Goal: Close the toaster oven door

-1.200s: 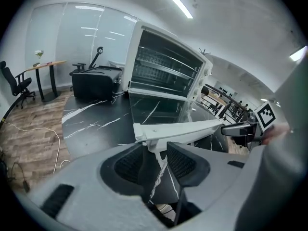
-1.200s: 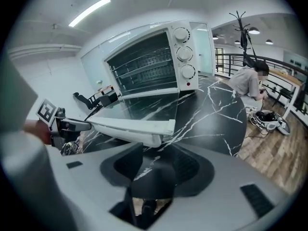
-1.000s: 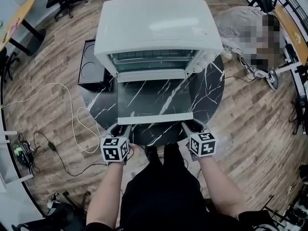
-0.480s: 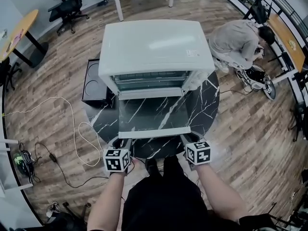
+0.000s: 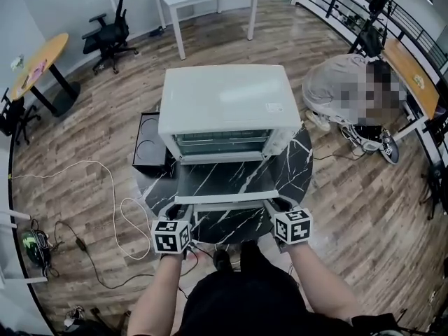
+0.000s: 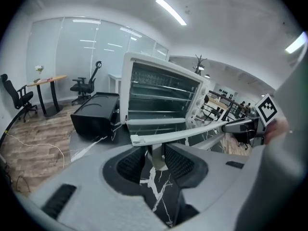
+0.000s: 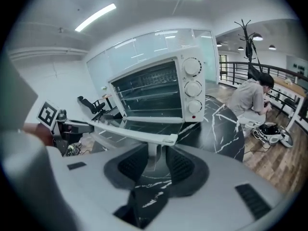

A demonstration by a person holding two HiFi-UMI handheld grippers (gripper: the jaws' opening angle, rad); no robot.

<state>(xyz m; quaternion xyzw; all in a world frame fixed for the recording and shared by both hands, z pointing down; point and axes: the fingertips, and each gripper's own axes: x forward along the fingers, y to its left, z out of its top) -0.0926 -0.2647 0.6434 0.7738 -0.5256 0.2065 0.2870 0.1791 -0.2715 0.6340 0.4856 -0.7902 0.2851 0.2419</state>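
No words or numbers can be read from where I stand. A small sticker [image 5: 274, 107] sits on the white top of the toaster oven [image 5: 224, 93], but its print is too fine to read. Any markings round the three knobs [image 7: 193, 87] on its front panel are too small to make out.

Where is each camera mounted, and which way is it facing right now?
Head view: on the person's head, looking steeply down on the toaster oven and its open door; forearms, left claw, right claw show.
Left gripper view: rides the left claw, looks along its closing jaws, door handle post between them, at the oven front.
Right gripper view: rides the right claw, jaws on the handle's other post, facing the knobs.
Both gripper views share the door handle and the opposite claw.
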